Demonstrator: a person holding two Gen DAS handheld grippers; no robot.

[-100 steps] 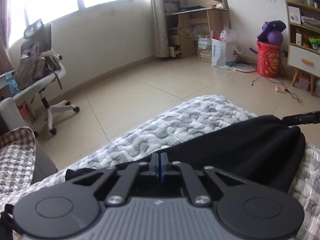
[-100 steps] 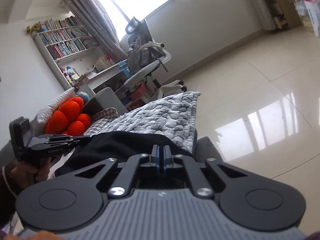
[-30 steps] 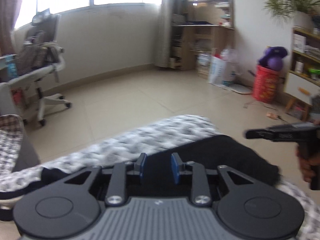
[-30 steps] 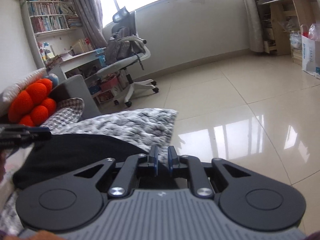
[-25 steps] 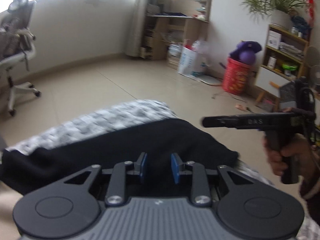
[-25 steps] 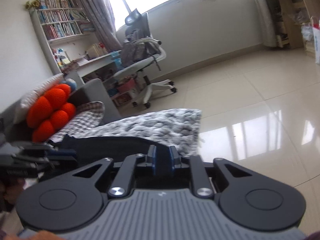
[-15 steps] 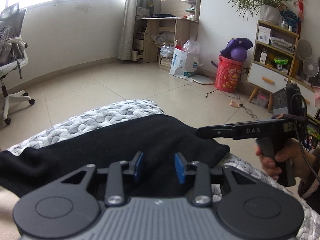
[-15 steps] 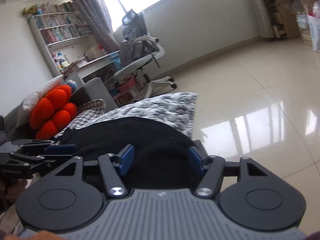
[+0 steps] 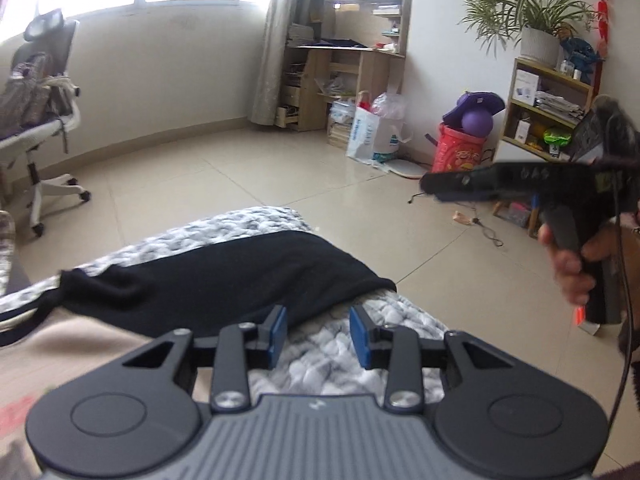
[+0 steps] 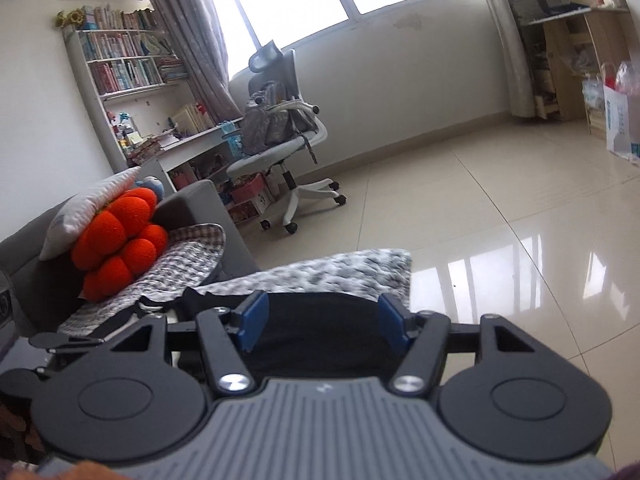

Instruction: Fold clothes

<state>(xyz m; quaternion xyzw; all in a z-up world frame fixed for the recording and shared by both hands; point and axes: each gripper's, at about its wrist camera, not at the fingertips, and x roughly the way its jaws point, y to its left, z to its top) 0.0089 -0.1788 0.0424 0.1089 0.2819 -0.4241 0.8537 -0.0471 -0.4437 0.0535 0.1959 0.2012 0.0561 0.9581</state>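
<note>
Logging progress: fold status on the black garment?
Done: the black garment lies doubled as a long band on the grey quilt. In hand: nothing; the left gripper and the right gripper are both open and empty. Left: probably further folds; a loose end trails at its left.

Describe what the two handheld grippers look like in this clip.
Each is matte black. The left gripper and the right gripper have blue finger pads, silver pivot screws, two round discs and a ribbed grey body with a small white logo. Side on, the right gripper is pistol-shaped with pale lettering, too blurred to read, and a black cable.
</note>
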